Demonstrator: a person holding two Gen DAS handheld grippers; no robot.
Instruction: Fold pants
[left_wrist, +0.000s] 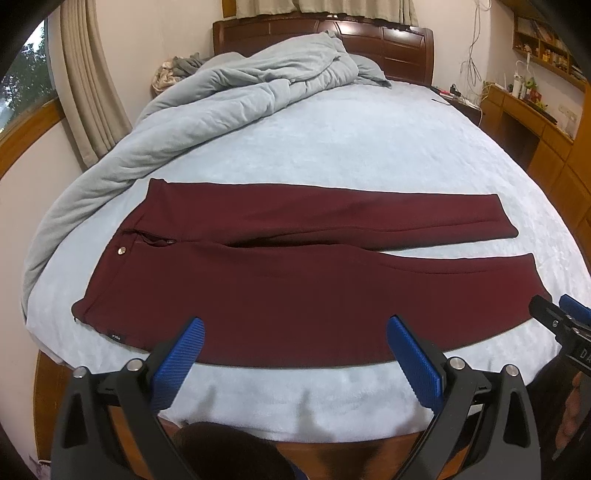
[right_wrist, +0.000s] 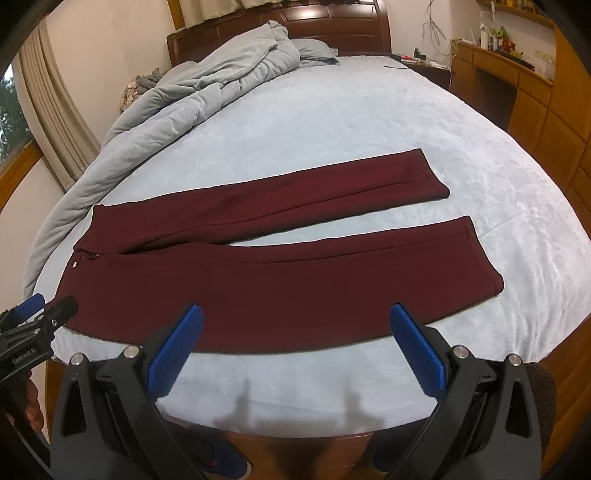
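Dark red pants (left_wrist: 280, 280) lie flat across the bed, waistband to the left and both legs stretched to the right, slightly apart. They also show in the right wrist view (right_wrist: 258, 273). My left gripper (left_wrist: 295, 325) is open and empty, hovering over the near edge of the pants by the hip. My right gripper (right_wrist: 293, 314) is open and empty, over the near edge of the near leg. The right gripper shows at the right edge of the left wrist view (left_wrist: 561, 317); the left gripper shows at the left edge of the right wrist view (right_wrist: 40, 310).
The bed has a light blue sheet (left_wrist: 351, 140). A bunched grey-blue duvet (left_wrist: 207, 107) lies along the far left side up to the wooden headboard (left_wrist: 369, 40). A wooden desk and shelves (left_wrist: 528, 110) stand at the right. Curtains and a window are at the left.
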